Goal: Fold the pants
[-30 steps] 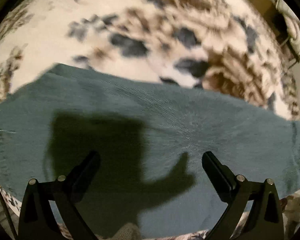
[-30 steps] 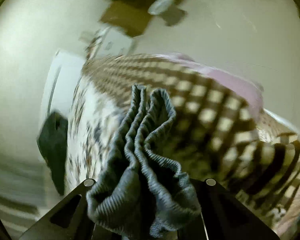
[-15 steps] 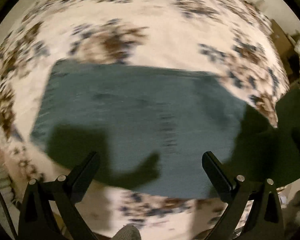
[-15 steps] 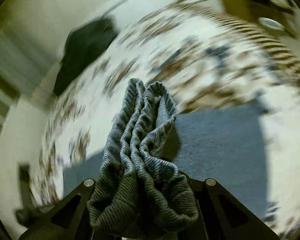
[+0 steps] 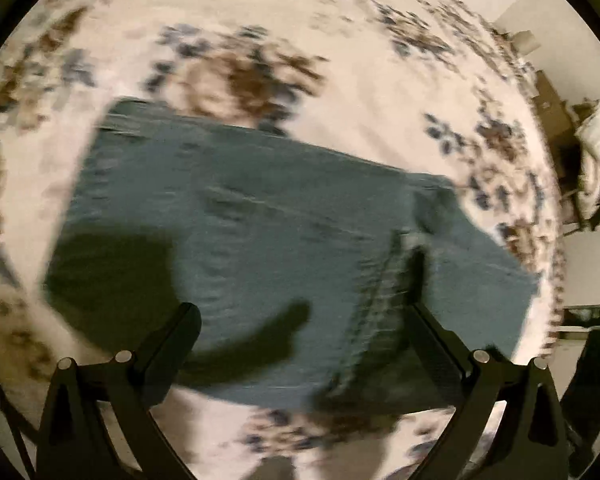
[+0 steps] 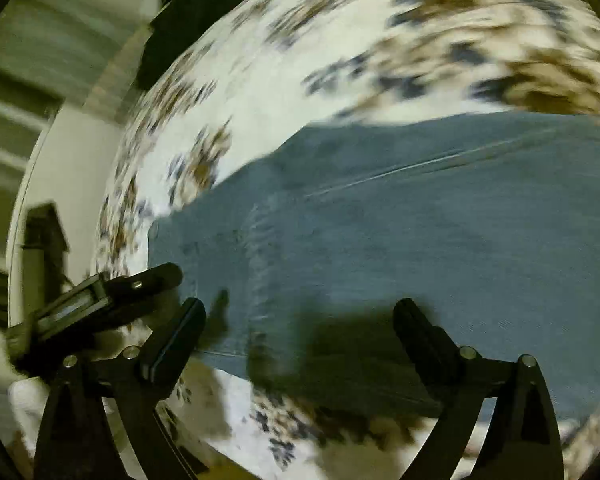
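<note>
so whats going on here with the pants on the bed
A person with a handheld gripper in each hand is folding blue-grey denim pants on a white bedspread with brown and blue floral print. The pants lie flat as a folded rectangle with one end doubled over on top. Both the left gripper and the right gripper hang open above the fabric, holding nothing. In the right wrist view the left gripper shows at the pants' edge.

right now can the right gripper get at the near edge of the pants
Probably yes: the right gripper hangs open above the pants, flat on the patterned blanket, nothing between them. The left gripper sits off to one side.
</note>
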A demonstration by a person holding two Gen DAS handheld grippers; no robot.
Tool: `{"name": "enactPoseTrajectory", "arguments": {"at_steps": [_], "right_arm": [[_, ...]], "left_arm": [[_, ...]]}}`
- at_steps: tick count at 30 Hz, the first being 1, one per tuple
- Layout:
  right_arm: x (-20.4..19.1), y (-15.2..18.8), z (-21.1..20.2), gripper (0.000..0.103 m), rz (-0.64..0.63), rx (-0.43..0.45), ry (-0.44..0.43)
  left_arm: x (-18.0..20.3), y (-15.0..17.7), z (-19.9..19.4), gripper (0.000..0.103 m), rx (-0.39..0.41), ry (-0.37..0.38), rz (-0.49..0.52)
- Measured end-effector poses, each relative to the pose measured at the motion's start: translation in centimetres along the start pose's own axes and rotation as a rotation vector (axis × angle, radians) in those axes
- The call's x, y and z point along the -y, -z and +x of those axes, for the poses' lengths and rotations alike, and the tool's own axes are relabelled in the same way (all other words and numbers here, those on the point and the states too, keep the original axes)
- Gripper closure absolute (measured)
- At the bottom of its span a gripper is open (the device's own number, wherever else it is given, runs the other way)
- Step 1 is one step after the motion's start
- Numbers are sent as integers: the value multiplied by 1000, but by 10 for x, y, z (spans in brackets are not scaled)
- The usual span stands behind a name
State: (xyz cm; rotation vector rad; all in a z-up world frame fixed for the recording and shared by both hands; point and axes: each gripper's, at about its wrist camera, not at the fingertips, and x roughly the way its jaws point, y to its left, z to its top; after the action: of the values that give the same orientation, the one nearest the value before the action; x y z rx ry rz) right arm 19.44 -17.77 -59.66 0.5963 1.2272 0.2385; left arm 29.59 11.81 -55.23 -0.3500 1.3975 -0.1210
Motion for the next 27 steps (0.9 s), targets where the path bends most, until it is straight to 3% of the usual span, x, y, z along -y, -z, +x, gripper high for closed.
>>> {"name": "enactPoseTrajectory", "arguments": {"at_steps": [3, 5, 6, 7, 9, 10, 15, 18, 19, 20, 23, 25, 27], "right_arm": [[38, 5, -31, 6, 64, 29, 103], [66, 10, -39, 6, 118, 18, 153], [77, 10, -38, 6, 145, 9, 177], [90, 12, -40, 6, 177, 5, 193], [108, 14, -42, 6, 216, 6, 212], [117, 12, -45, 6, 230, 10, 232], [125, 9, -36, 6, 227, -11, 284], [115, 5, -36, 6, 216, -24, 279], [110, 5, -37, 6, 212, -25, 266], [106, 4, -38, 6, 208, -27, 258], [86, 3, -39, 6, 196, -51, 213], [72, 4, -34, 6, 188, -76, 176], [60, 4, -28, 6, 171, -97, 166]], "left_arm": [[25, -9, 36, 0, -97, 66, 1], [43, -11, 62, 2, -141, 54, 44], [53, -11, 71, 8, -140, 42, 82], [63, -10, 76, 17, -113, 12, 136], [78, -5, 75, 75, -50, -85, 240], [78, -5, 72, 84, -25, -77, 253], [64, -9, 79, 80, -32, -70, 219], [60, -6, 61, 77, -23, -35, 172], [53, 0, 42, 76, 10, 7, 124], [44, 5, 29, 70, 38, 50, 80], [-6, 31, -10, 17, 96, 224, -130], [-47, 51, -19, 15, 92, 327, -289], [-82, 65, -20, 15, 105, 319, -432]]}}
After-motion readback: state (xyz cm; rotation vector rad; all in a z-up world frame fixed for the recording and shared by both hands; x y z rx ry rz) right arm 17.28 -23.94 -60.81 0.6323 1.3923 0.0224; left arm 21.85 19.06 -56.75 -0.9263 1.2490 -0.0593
